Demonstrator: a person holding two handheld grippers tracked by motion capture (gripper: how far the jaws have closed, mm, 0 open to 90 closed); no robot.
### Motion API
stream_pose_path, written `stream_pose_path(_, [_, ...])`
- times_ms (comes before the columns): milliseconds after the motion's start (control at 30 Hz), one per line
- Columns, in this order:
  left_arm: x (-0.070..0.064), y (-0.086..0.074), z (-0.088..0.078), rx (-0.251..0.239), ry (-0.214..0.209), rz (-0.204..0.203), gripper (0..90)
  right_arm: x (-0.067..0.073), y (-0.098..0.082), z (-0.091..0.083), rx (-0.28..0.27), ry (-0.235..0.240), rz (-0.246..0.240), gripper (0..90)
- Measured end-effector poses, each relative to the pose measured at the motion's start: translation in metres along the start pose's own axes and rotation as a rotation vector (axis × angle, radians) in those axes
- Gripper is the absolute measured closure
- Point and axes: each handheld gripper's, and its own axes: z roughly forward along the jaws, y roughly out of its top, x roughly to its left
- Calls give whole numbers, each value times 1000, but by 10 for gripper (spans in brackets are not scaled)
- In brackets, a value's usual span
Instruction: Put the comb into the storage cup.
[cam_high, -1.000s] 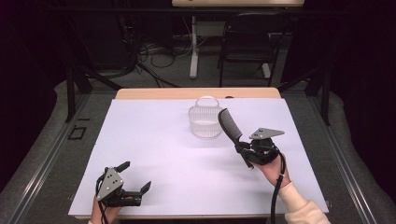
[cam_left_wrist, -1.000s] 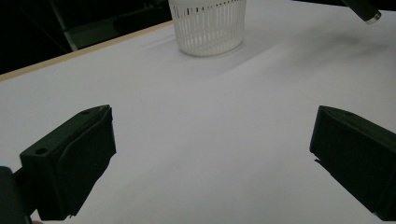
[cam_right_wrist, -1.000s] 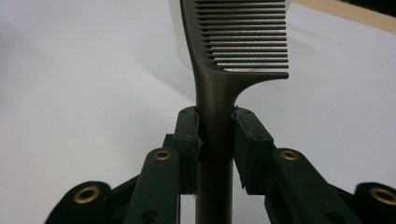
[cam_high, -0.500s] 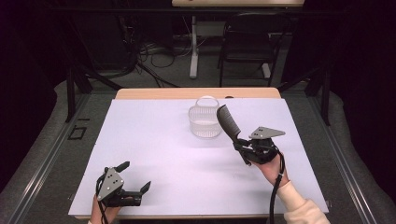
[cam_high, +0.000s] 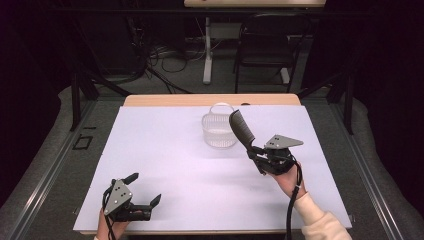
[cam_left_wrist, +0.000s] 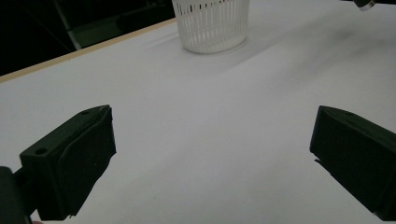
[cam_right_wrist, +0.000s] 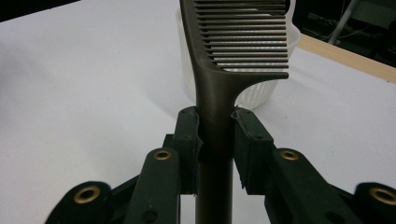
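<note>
A white sheet covers nearly the whole surface, whose bare wooden edge shows as a strip along the far side. Beyond that edge a dark chair stands on the floor among loose cables.

Toward the far middle of the sheet stands a small white basket with slatted walls and a thin hoop handle raised over its mouth. It is upright, and its inside looks pale and bare, though the high view is too small to be certain about the bottom. In the left gripper view the basket stands well ahead of the jaws, and its slats let light through.

The right claw is held above the sheet just right of the basket, a hand in a pale sleeve beneath it. Its jaws are clamped on the handle of a dark comb, which slants up and away so that the toothed head hangs beside the basket's near right rim, above it rather than inside. In the right gripper view the comb stem runs between the two pads, teeth pointing right, with the basket behind it.

The left claw rests low at the near left corner of the sheet, jaws spread wide with nothing between them.
</note>
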Motion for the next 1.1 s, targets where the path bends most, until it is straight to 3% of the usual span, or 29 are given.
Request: stream_pose_path(1100, [0, -1, -1, 6, 8, 5, 2, 0, 21, 5, -61, 6, -31, 729])
